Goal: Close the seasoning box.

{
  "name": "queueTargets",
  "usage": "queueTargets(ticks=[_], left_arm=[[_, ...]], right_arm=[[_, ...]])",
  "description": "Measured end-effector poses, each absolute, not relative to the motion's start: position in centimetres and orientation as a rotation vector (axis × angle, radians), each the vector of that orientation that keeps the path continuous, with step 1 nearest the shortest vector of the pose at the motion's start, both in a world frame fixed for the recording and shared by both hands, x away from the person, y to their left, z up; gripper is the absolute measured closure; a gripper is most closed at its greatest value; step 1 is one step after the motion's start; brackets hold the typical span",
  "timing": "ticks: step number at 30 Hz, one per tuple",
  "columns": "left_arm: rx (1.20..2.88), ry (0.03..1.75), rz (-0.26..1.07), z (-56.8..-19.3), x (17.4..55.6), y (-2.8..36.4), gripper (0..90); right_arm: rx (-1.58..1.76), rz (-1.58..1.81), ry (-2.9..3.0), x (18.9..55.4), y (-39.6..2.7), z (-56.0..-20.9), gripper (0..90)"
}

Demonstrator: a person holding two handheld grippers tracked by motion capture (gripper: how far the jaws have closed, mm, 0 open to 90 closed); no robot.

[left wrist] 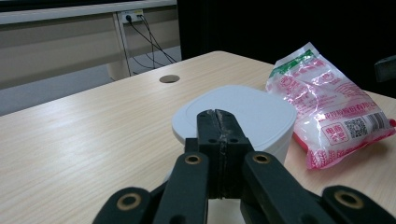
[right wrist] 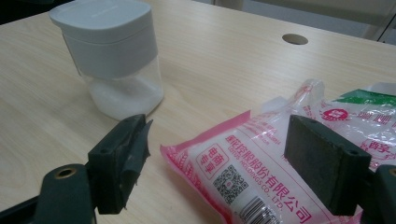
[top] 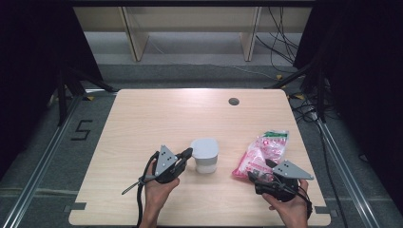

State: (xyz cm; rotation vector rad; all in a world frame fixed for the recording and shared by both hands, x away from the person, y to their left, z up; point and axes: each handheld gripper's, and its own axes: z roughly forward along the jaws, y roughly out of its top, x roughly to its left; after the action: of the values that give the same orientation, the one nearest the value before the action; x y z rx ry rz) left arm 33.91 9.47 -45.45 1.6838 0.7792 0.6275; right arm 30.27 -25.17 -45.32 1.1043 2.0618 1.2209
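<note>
High view, lower centre of frame: white-lidded jar (top: 205, 155) upright on the worktop (top: 157, 114), white powder in its clear base. Left gripper (top: 187, 153) sits just left of it, fingers (left wrist: 218, 135) pressed together w/ nothing between them, tips at or touching the lid rim (contact not certain). Lower right of frame: pink-and-white bag (top: 263, 153) lying flat, near the jar but apart from it. Right gripper (right wrist: 219, 158) is at the bag's near end; fingers (right wrist: 119, 158) spread wide, one each side of the bag's corner, not pressing on it, so nothing is held.

Likely risks from here:
- Closed left tips pushing on the lid could tip or slide the jar, since it is tall, narrow at the base and not held.
- Right fingers closing on loose film only, not the contents, could let the bag slip or sag when lifted.
- A bag dragged toward frame centre could knock the jar.
</note>
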Motion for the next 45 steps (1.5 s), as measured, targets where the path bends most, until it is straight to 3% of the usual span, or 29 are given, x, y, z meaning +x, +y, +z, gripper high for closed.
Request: queueTargets(ticks=[14, 23, 45], left_arm=[[1.685, 0.782, 0.577, -45.5, 33.3, 10.3, 69.4], [1.7, 0.787, 0.577, -45.7, 32.7, 10.9, 49.3], [1.75, 0.797, 0.554, -47.0, 30.9, 11.7, 33.8]], right_arm=[[1.122, 1.239, 2.064, 29.9, -25.0, -45.3, 22.6], [1.104, 1.252, 2.079, 30.0, -24.9, -45.4, 22.7], [1.087, 1.253, 2.092, 29.7, -24.7, -45.4, 21.9]])
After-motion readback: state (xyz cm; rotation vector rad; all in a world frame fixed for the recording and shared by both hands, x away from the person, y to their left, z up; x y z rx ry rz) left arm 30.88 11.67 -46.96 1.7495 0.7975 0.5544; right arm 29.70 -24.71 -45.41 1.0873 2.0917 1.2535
